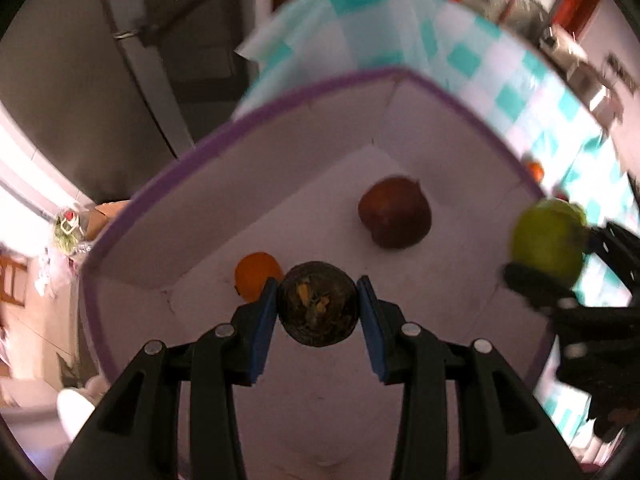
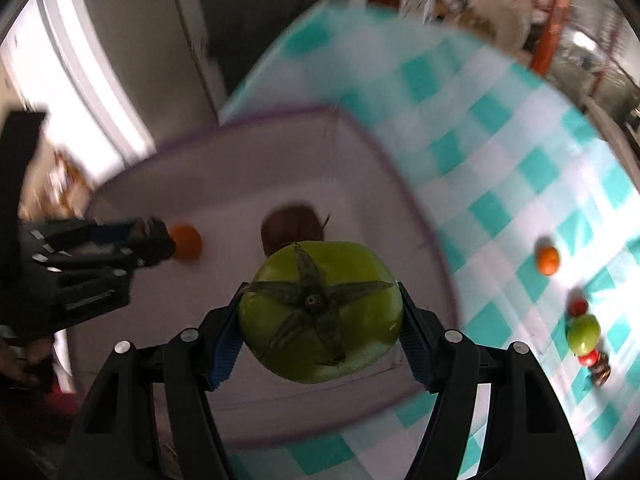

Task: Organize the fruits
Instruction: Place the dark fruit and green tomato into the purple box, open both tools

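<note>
Right gripper [image 2: 320,312] clamps green tomato [image 2: 320,312] above purple-rimmed box [image 2: 384,168].

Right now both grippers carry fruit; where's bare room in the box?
Free: the box floor between the orange and the dark red fruit, and the near end. Crowded: the leftover fruits on the checkered cloth.

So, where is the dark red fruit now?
The dark red fruit lies on the floor of the purple-rimmed box, right of the small orange fruit.
</note>
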